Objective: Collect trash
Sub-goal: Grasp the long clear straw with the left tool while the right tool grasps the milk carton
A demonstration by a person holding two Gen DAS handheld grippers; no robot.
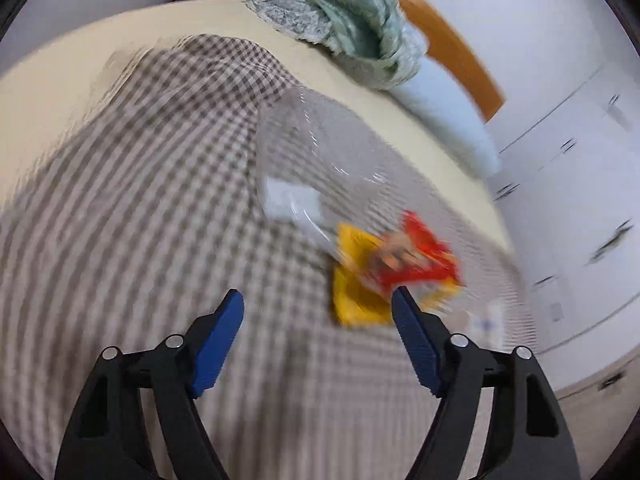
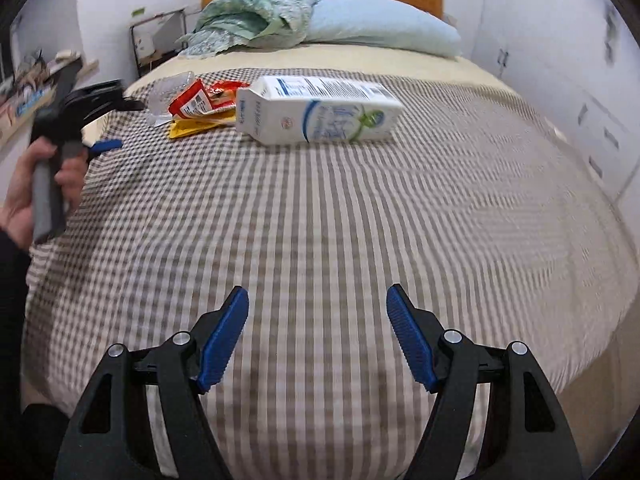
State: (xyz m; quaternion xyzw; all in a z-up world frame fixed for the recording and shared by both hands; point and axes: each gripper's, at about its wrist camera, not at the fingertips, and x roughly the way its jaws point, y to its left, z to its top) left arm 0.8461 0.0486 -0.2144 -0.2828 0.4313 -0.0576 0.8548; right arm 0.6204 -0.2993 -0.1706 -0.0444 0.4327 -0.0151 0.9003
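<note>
Both grippers spread, nothing between jaws.
Left gripper: blue pads wide apart, gap bare. Right gripper: same spread. Left hand wraps its handle.

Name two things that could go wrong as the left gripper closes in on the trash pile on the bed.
1. The red wrapper overlaps the yellow wrapper and the clear plastic container; the left gripper, jaws open, may catch only one.
2. The pile lies on a soft checked blanket; closing low could pinch fabric instead.
</note>
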